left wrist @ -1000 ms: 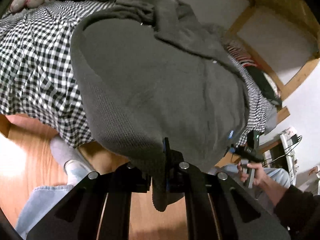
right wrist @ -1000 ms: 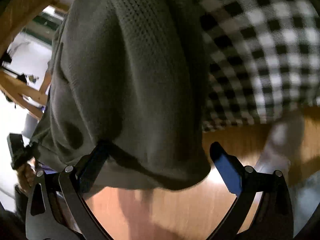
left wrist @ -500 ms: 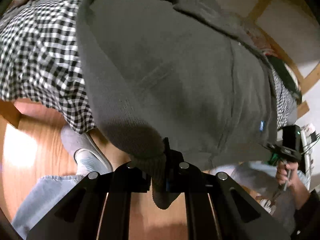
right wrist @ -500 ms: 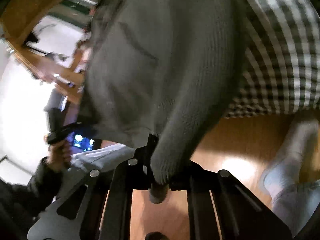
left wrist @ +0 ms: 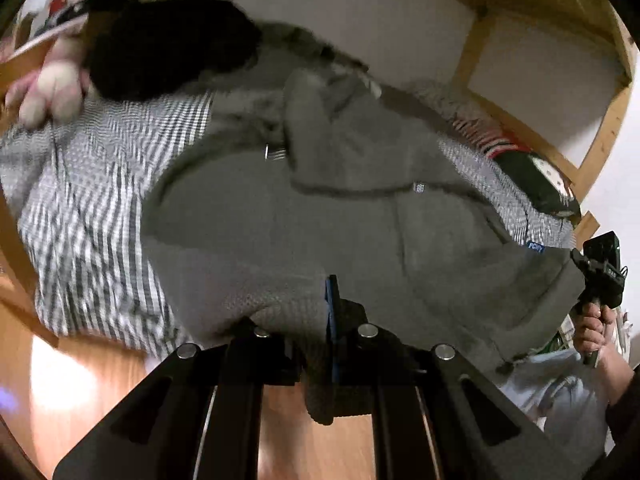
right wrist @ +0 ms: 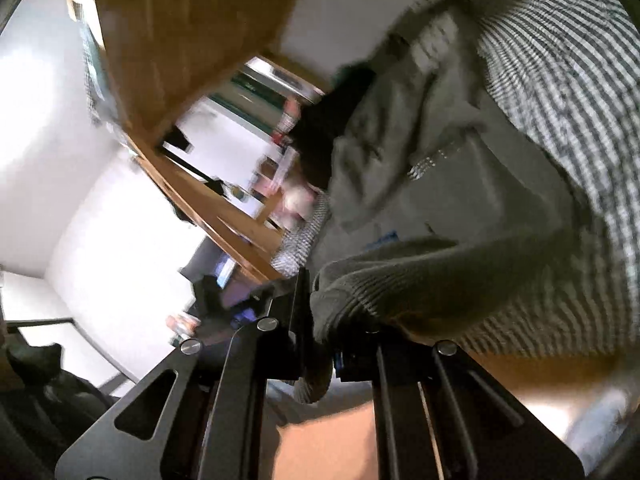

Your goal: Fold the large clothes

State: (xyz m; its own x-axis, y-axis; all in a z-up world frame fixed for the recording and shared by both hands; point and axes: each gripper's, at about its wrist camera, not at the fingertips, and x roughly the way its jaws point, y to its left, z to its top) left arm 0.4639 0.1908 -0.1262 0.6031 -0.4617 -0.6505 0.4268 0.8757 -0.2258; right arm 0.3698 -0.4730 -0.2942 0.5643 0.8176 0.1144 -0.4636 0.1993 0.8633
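- A pink soft toy (left wrist: 48, 88) and a black bundle (left wrist: 160, 40) were noted at the upper left of the left wrist view, on the checked bedcover (left wrist: 88, 208).
- The grey knitted garment (left wrist: 320, 216) was found spread across the centre of that view, over the bedcover, with its near hem hanging off the bed edge.
- The left gripper (left wrist: 326, 344) was seen at lower centre, its jaws closed tight on a corner of the hem.
- The person's right hand (left wrist: 590, 328) was observed at the right edge, at the hem's other corner.
- In the right wrist view, the right gripper (right wrist: 320, 320) was recorded at lower centre, pinched closed on ribbed hem fabric.
- The step was judged to be the lifting of the hem for the first fold; strong blur was noted.
- The next move was judged to call for both corners being carried level toward the collar, fabric kept taut.
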